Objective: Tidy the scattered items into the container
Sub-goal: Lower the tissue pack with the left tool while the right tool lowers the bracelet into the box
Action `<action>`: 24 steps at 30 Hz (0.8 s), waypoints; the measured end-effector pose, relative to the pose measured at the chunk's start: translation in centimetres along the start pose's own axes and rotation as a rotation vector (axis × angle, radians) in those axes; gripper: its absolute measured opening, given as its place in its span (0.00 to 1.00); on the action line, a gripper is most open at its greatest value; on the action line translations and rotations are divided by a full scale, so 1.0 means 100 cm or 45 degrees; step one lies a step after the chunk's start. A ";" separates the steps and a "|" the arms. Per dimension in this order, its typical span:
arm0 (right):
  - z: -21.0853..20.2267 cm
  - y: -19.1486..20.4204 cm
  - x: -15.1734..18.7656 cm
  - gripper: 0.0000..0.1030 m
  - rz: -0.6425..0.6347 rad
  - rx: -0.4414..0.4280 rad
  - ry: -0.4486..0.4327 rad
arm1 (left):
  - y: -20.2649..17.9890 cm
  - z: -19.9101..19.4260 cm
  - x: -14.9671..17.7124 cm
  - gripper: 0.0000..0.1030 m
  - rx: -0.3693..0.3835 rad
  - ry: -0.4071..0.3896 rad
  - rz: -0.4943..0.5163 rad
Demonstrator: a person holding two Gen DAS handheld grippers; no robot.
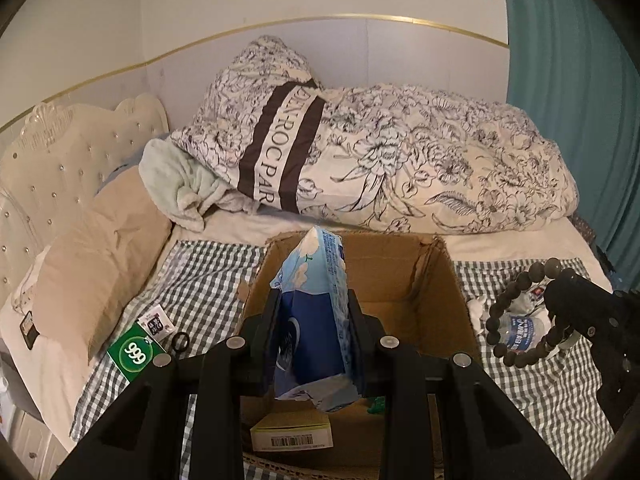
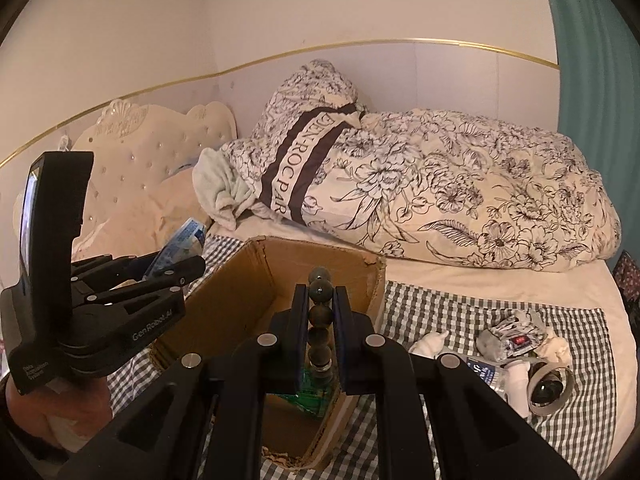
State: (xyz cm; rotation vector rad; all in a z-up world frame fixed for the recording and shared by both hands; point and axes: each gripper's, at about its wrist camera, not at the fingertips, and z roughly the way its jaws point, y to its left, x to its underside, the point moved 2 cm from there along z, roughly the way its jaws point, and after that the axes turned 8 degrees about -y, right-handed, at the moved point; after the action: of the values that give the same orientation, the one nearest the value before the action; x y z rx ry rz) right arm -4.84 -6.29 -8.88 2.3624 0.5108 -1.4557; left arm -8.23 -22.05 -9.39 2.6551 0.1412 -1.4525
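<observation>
Both grippers are loaded and positioned over the cardboard box (image 1: 404,280), which stands open on the checked cloth (image 1: 200,268) of the bed.

Status of the task: in progress. The box already holds a small yellow-and-white carton (image 1: 292,434) with a barcode and a green packet (image 2: 316,390) on its floor. Items not yet collected:
- a green "999" box (image 1: 134,350) on the cloth at 9 o'clock from the cardboard box, with a small black ring (image 1: 181,340) beside it;
- a plastic bottle (image 2: 486,372), a roll of tape (image 2: 550,392), a crumpled grey wrapper (image 2: 510,338) and white scraps at 3 o'clock from the box.

Left gripper (image 1: 314,336): the jaws stand narrow and clamp a blue tissue pack (image 1: 312,300). The pack is soft, creased and tilted, its top end pointing to 12 o'clock above the box opening.

Right gripper (image 2: 320,332): the jaws are nearly closed on a dark bead bracelet (image 2: 320,320). The beads are round and matte, strung in a loop that hangs loose outside the grip, above the near right part of the box.

Judgement: both held items are placed for release into the box.
</observation>
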 end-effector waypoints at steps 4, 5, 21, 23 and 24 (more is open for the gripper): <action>0.014 0.002 0.005 0.11 -0.004 -0.010 0.034 | 0.003 0.015 0.006 0.28 -0.007 0.041 -0.004; 0.017 0.002 0.006 0.11 -0.004 -0.011 0.043 | 0.004 0.018 0.007 0.28 -0.008 0.050 -0.005; 0.071 0.012 0.034 0.11 -0.032 -0.060 0.214 | 0.008 0.063 0.030 0.28 -0.003 0.212 0.005; 0.077 0.013 0.037 0.11 -0.033 -0.063 0.233 | 0.008 0.068 0.033 0.28 -0.005 0.233 0.008; 0.080 0.014 0.039 0.11 -0.037 -0.065 0.247 | 0.008 0.071 0.034 0.28 -0.005 0.243 0.008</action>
State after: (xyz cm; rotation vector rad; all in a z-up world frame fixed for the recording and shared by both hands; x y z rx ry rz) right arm -8.87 -10.53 -15.72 2.4783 0.6254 -1.2156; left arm -12.21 -23.74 -16.03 2.7842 0.1509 -1.1929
